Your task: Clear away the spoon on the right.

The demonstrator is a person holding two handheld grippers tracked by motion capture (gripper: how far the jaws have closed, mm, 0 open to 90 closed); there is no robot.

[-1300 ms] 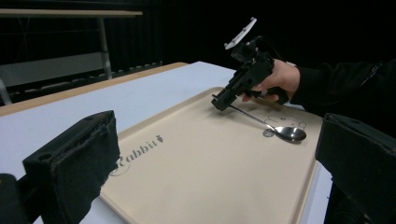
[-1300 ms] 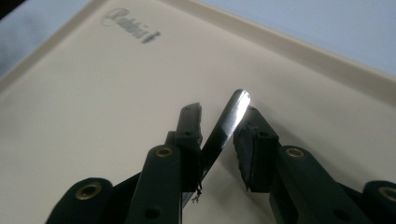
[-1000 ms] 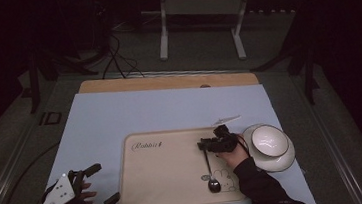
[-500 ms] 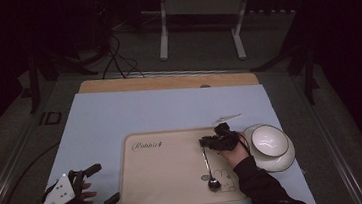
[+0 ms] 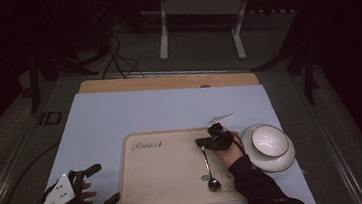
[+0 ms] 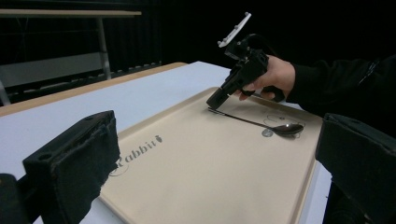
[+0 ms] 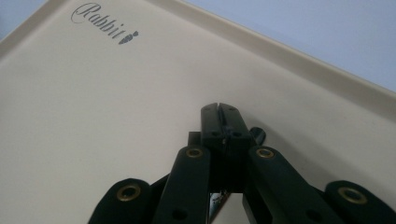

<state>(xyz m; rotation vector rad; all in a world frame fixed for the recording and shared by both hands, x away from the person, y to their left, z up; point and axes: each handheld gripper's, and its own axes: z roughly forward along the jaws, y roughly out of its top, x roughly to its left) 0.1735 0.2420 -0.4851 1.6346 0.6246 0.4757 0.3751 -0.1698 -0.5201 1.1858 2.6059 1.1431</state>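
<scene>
Jaws of the right gripper (image 5: 202,142) clench the spoon (image 5: 208,167) handle on the cream tray (image 5: 167,183), lower centre of the high view, unchanged from before; the left gripper (image 5: 104,184) gapes at lower left, bare mat (image 5: 144,110) above. Left gripper view: spoon bowl rests centre-right. Right gripper view: jaws pressed together, tray rim upper right.

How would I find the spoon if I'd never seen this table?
Look for the big cream tray with "Rabbit" written on it, lying on the pale blue table cover. Near its right side lies the thin metal spoon, its handle end pinched in the right gripper. It is the shiny one; the white bowl sits off the tray.
</scene>
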